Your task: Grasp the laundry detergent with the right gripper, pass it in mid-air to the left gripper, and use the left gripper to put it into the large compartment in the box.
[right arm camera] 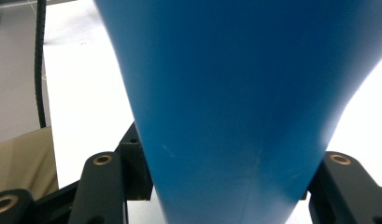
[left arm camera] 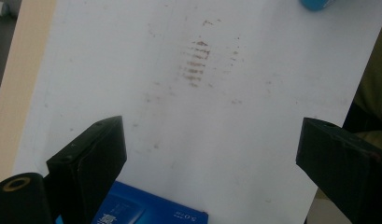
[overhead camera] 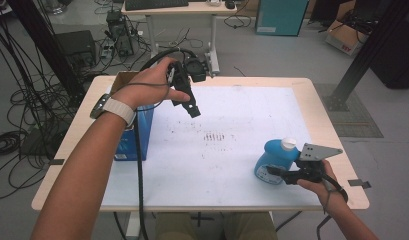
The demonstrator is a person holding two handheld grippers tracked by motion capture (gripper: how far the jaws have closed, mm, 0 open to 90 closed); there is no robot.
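Blue bottle [overhead camera: 273, 161] gripped low on the table [overhead camera: 322, 125].
Right gripper [overhead camera: 284, 175] fingers [right arm camera: 102, 186] clamp its smooth, likely slippery plastic body; the narrower waist looks safest. Left gripper [overhead camera: 192, 107] gapes wide, holding nothing.

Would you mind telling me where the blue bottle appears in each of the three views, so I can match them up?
High view: the blue bottle stands at the lower right of the white mat, gripped by the right tool.
Left gripper view: only a blue sliver at the top edge, right of centre.
Right gripper view: its blue body spans the middle, between the jaws.
Shared landmark: the white mat.
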